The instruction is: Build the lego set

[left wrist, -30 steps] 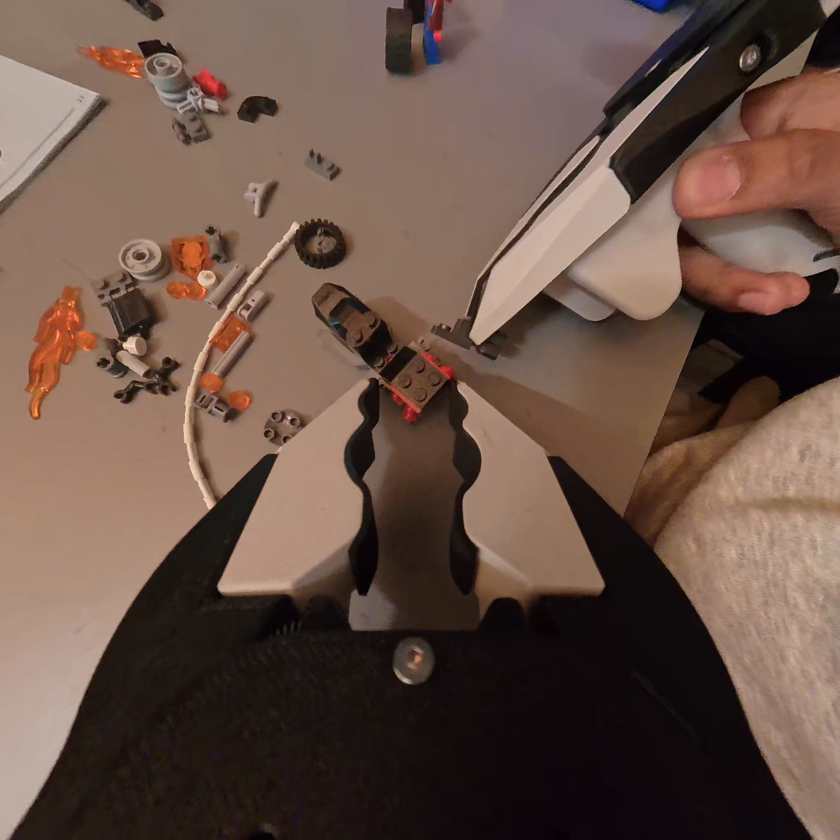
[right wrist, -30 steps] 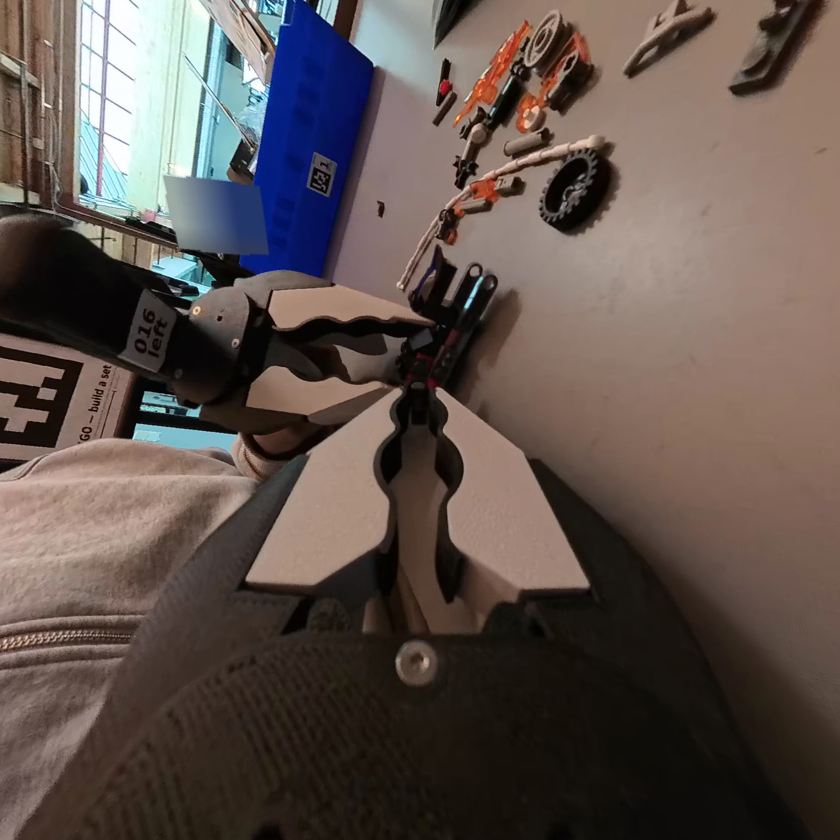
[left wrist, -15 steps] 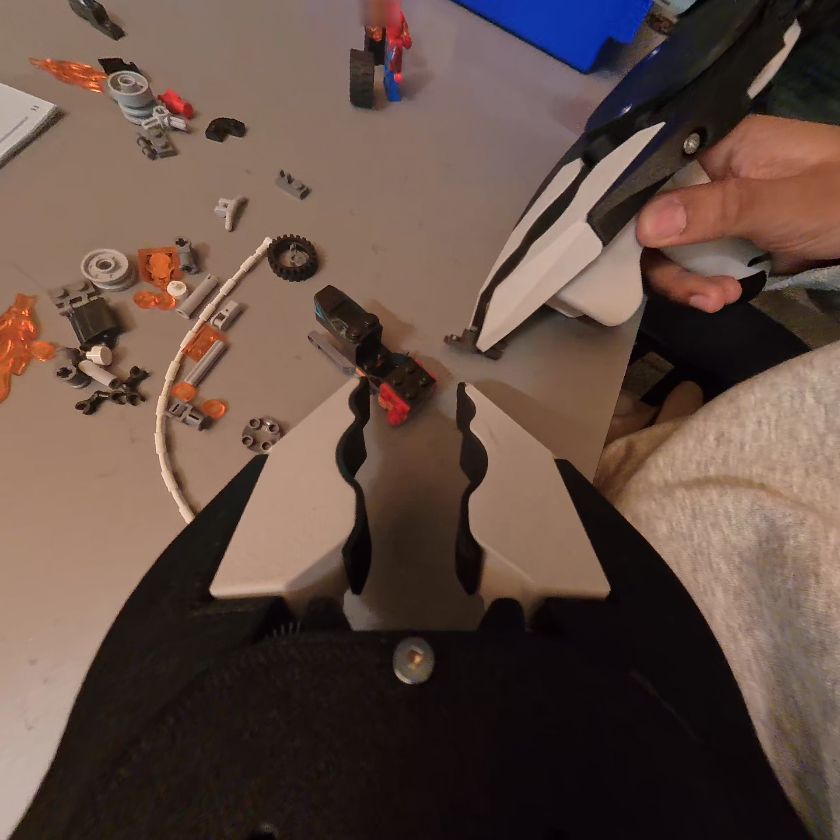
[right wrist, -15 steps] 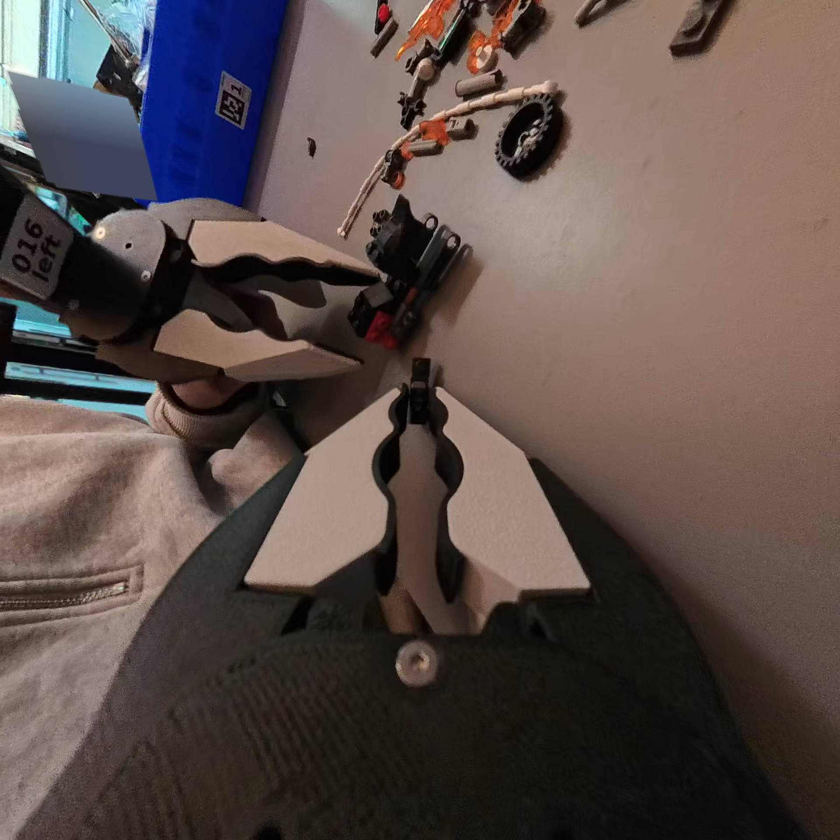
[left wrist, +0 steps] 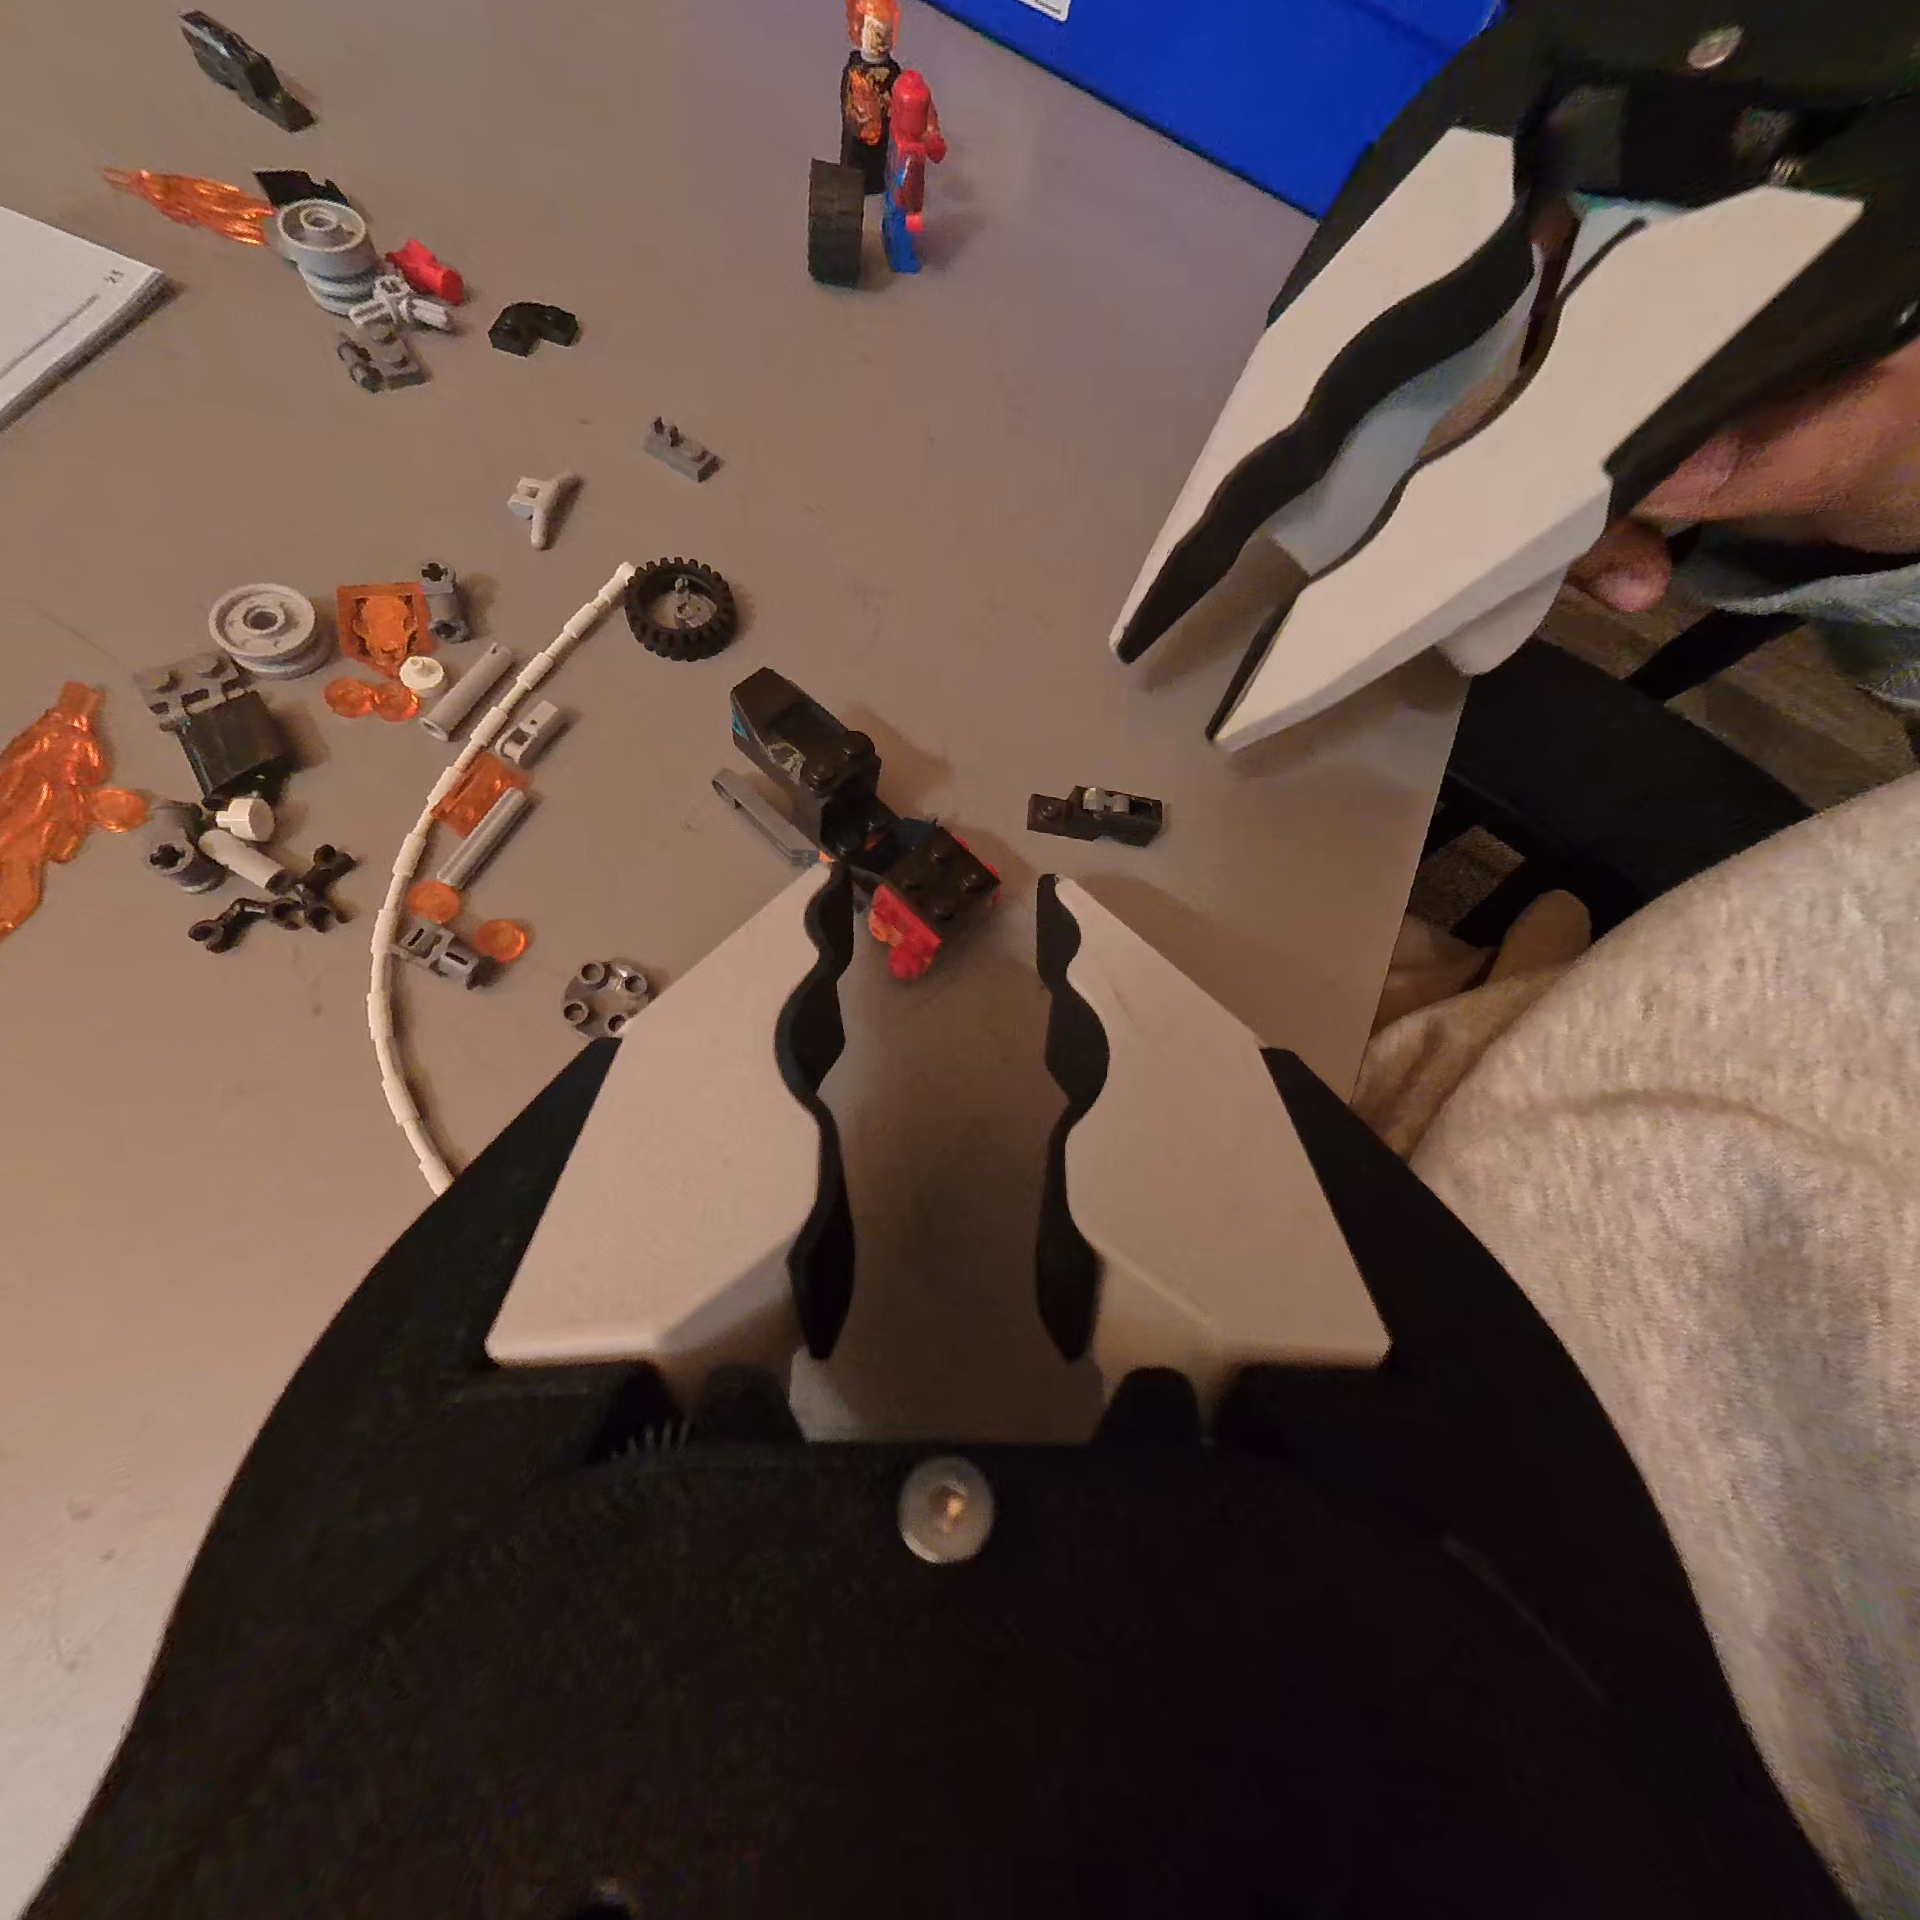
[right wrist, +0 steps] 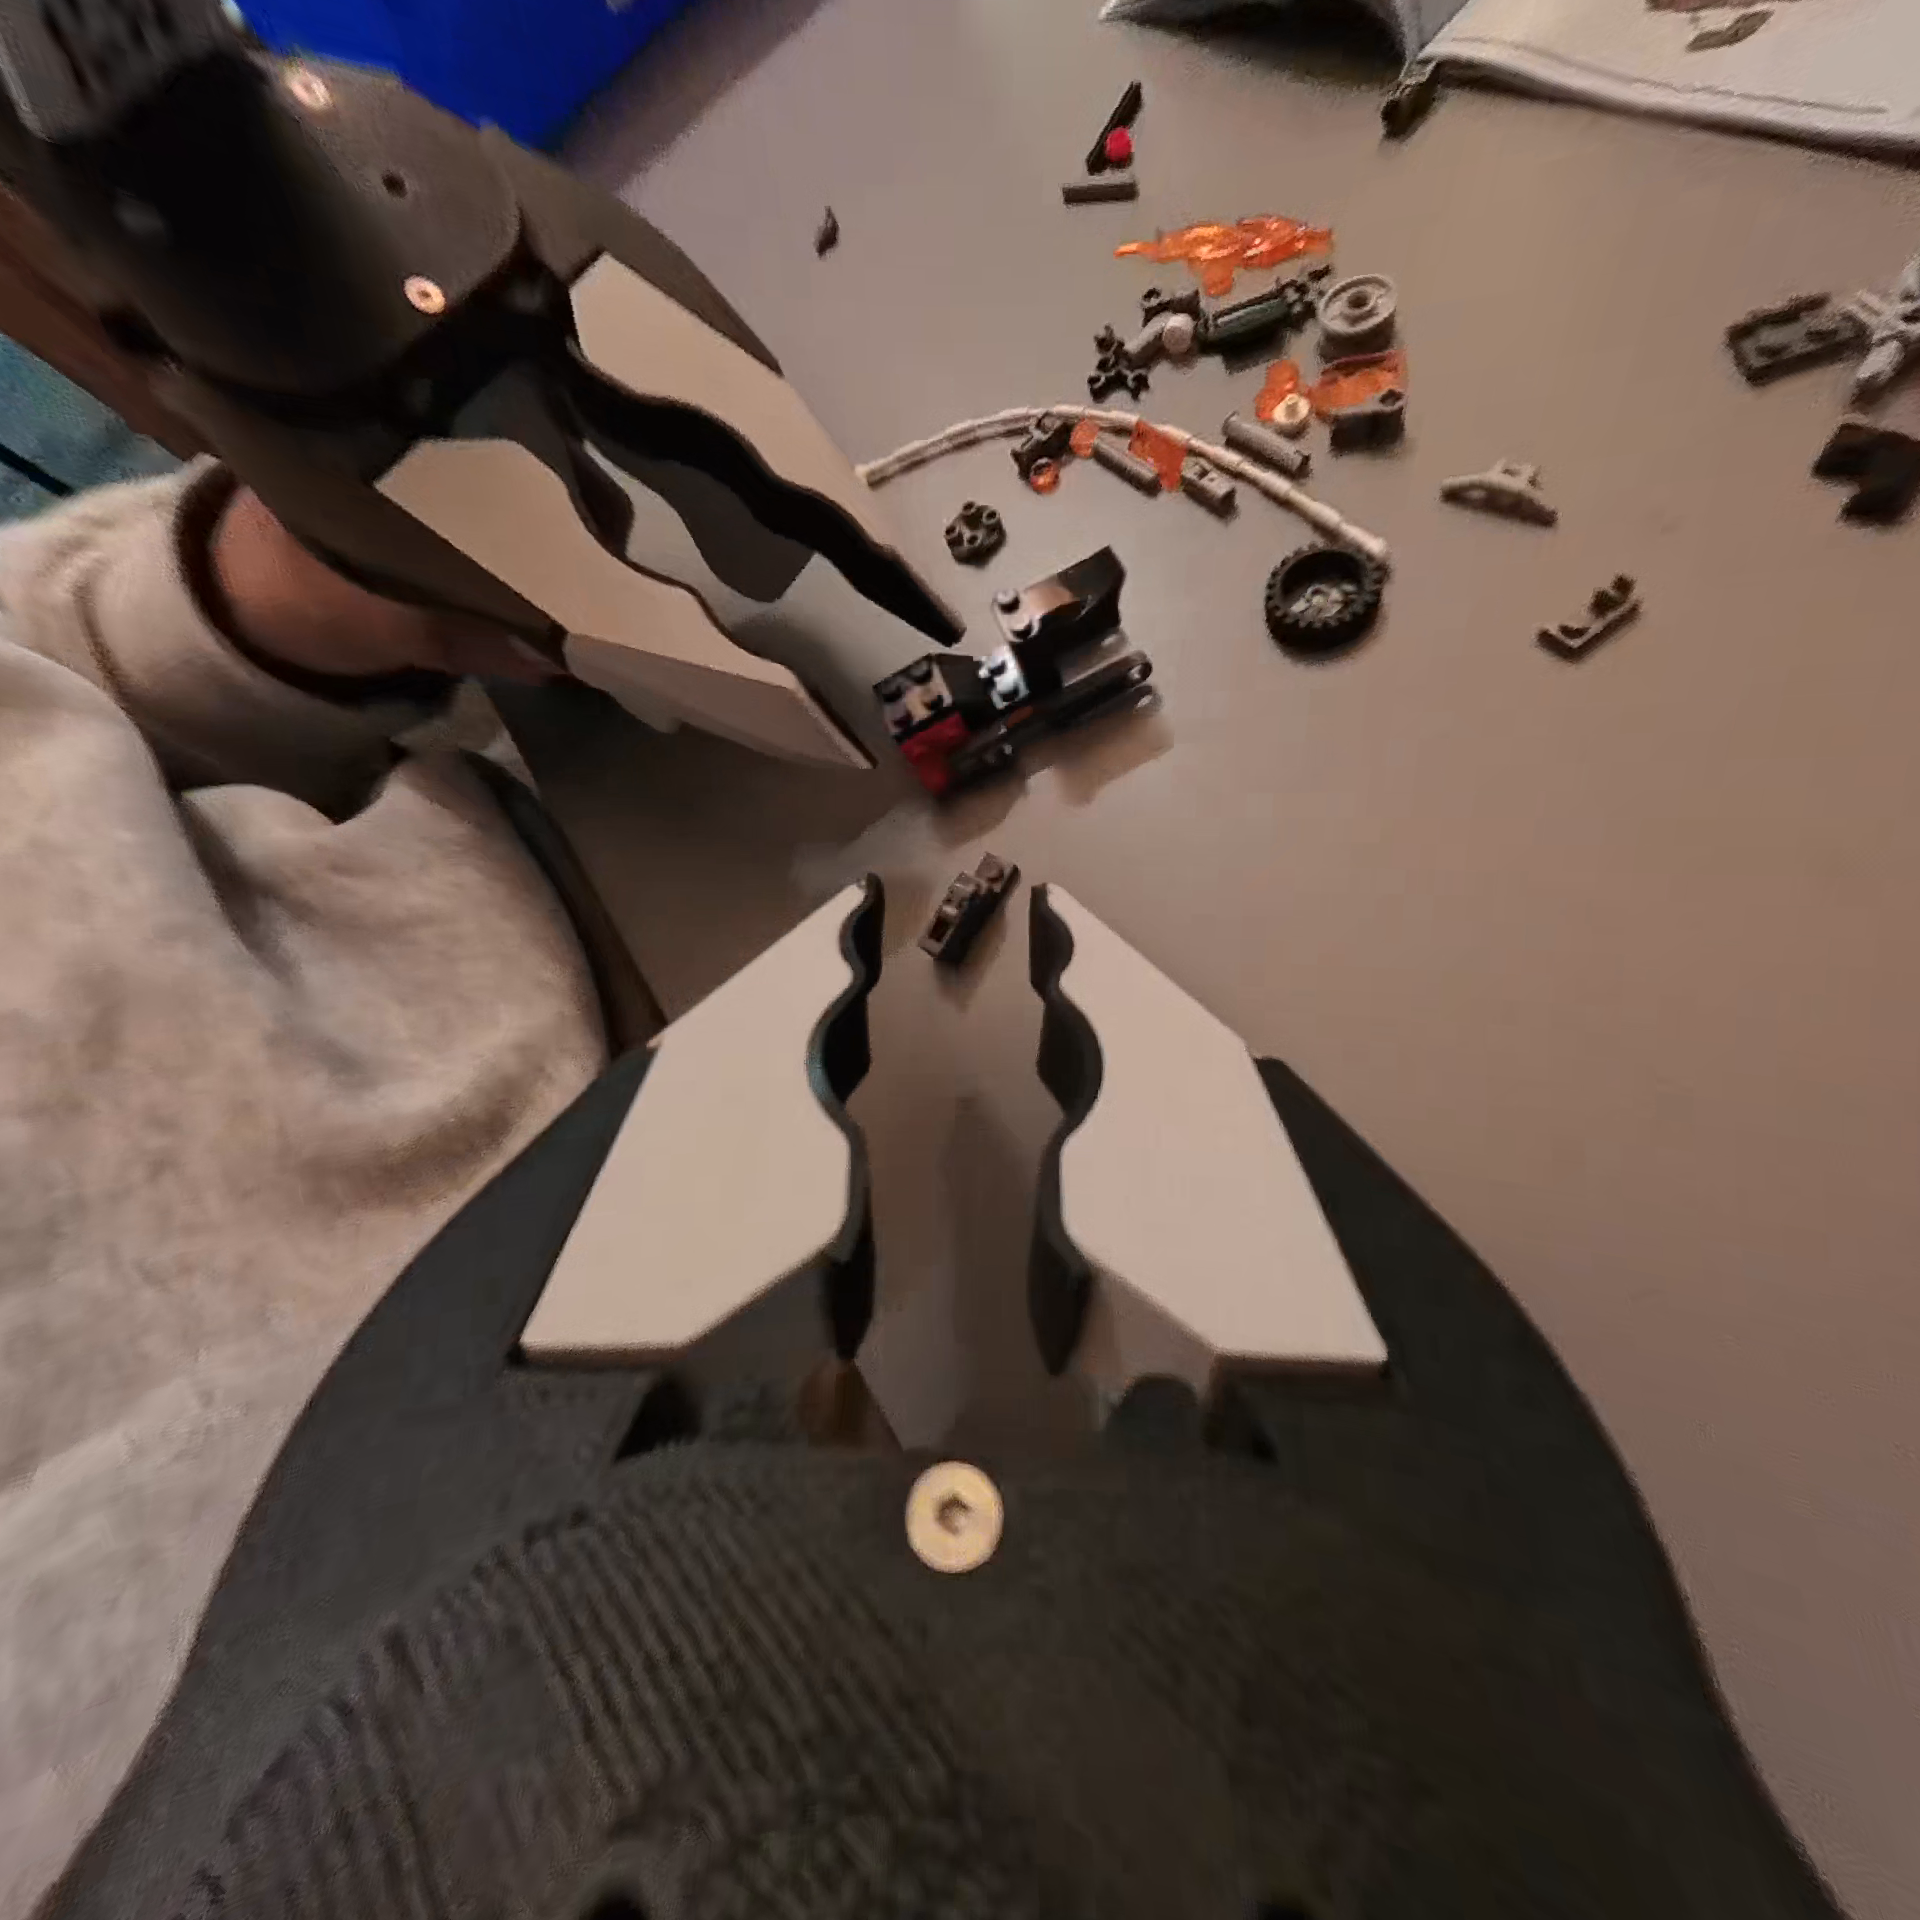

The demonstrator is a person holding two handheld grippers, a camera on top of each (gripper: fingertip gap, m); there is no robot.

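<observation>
A small black and red lego assembly (left wrist: 862,831) lies on the grey table just ahead of my left gripper (left wrist: 940,883), which is open, with its left fingertip beside the assembly. It also shows in the right wrist view (right wrist: 1013,675). A small dark plate piece (right wrist: 966,904) lies on the table between the tips of my open right gripper (right wrist: 954,894). In the left wrist view the piece (left wrist: 1091,816) lies right of the assembly, and the right gripper (left wrist: 1174,691) hangs above it, open and empty. The left gripper (right wrist: 899,696) shows open beside the assembly.
Loose parts lie to the left: a black tyre (left wrist: 681,608), a white flexible hose (left wrist: 416,862), orange flame pieces (left wrist: 47,800). Two minifigures (left wrist: 888,156) stand at the back by a blue bin (left wrist: 1195,73). A booklet (left wrist: 62,301) lies far left. The table edge (left wrist: 1423,779) runs close on the right. My right fingertips sit around 5 cm from my left ones.
My left gripper opened and let go of the assembly, which now lies on the table. My right gripper opened, dropped the small dark piece on the table and lifted away.
</observation>
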